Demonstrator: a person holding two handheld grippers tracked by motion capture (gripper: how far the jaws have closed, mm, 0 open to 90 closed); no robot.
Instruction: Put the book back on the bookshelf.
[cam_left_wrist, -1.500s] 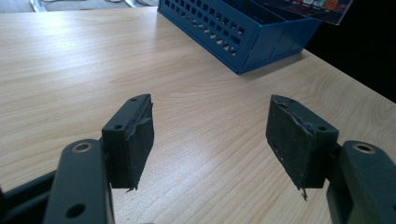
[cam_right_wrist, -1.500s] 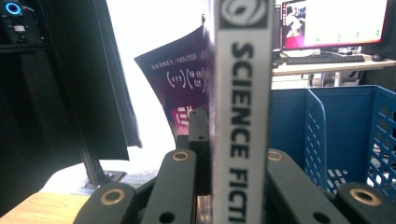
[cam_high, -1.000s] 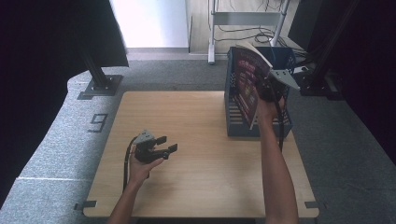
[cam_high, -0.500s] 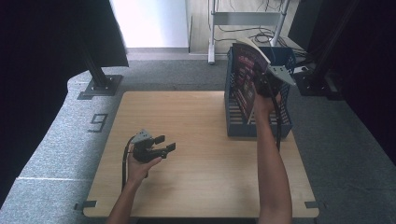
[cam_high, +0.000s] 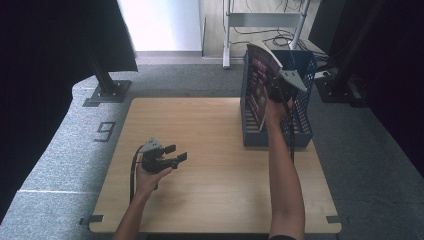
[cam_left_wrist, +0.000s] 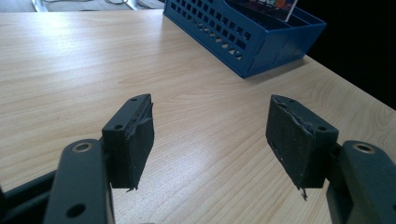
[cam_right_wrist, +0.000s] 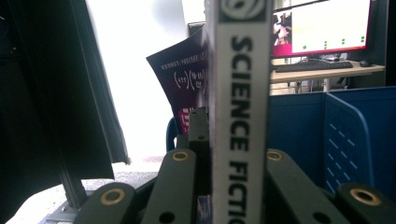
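Note:
A blue slotted file rack (cam_high: 302, 127) stands at the table's back right, and its perforated side (cam_left_wrist: 233, 39) lies ahead in the left gripper view. Above the rack, my right gripper (cam_high: 274, 90) is shut on a dark-covered book (cam_high: 259, 87), held upright and tilted. In the right gripper view the book's white spine (cam_right_wrist: 240, 93) reads "SCIENCE FICTION" and sits clamped between the jaws of my right gripper (cam_right_wrist: 233, 154). My left gripper (cam_high: 175, 152) rests low over the table's front left, open, with nothing between its pads (cam_left_wrist: 133, 140).
The wooden table (cam_high: 210, 165) has bare room across its middle and front. Black curtains hang at the left and right. A metal stand (cam_high: 227, 35) and cables are on the floor behind. A lit monitor (cam_right_wrist: 327, 25) stands on a desk beyond the rack.
My right gripper has shifted the book slightly up and toward the back over the rack. The left gripper has drifted a little nearer the front edge, still open.

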